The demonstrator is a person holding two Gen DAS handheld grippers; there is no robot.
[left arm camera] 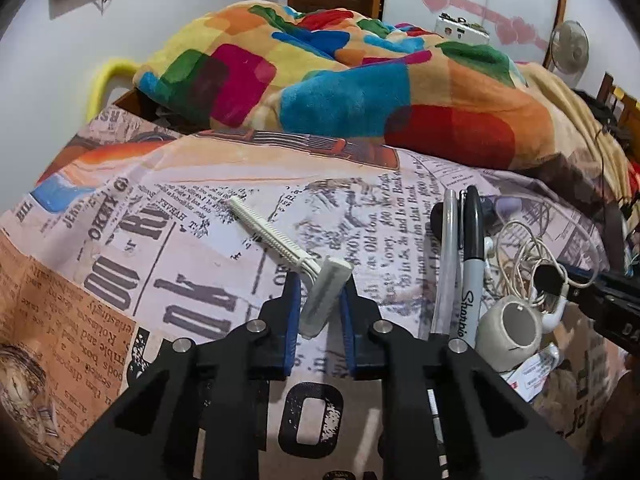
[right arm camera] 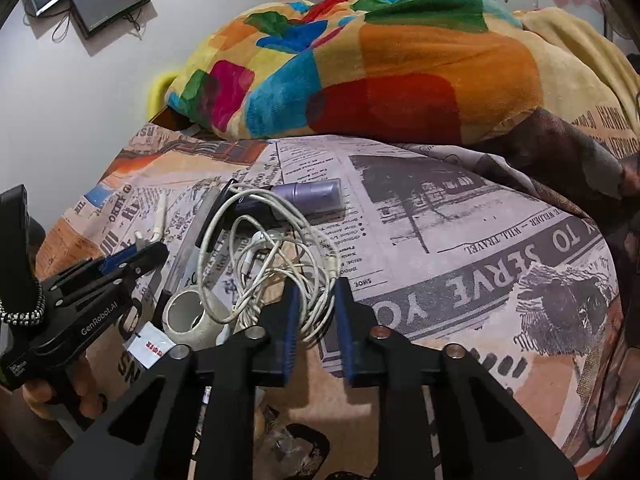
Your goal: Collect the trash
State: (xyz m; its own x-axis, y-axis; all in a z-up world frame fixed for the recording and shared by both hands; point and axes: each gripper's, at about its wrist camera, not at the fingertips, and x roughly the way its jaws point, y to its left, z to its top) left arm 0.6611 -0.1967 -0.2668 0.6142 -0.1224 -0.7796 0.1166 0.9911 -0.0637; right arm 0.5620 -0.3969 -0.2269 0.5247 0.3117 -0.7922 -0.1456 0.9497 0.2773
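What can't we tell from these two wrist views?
- Left wrist: lower end of the Sharpie marker and the clear pen, hidden behind the left gripper.
- Right wrist: small white packet, print too small to read.
- Right wrist: clutter at the bottom edge, hidden by the right gripper.

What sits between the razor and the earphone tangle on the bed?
Left wrist view: a clear pen and a black Sharpie marker, side by side between the razor and the earphones.

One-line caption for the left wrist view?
Left gripper shut on a white disposable razor lying on the newspaper-print bedsheet.
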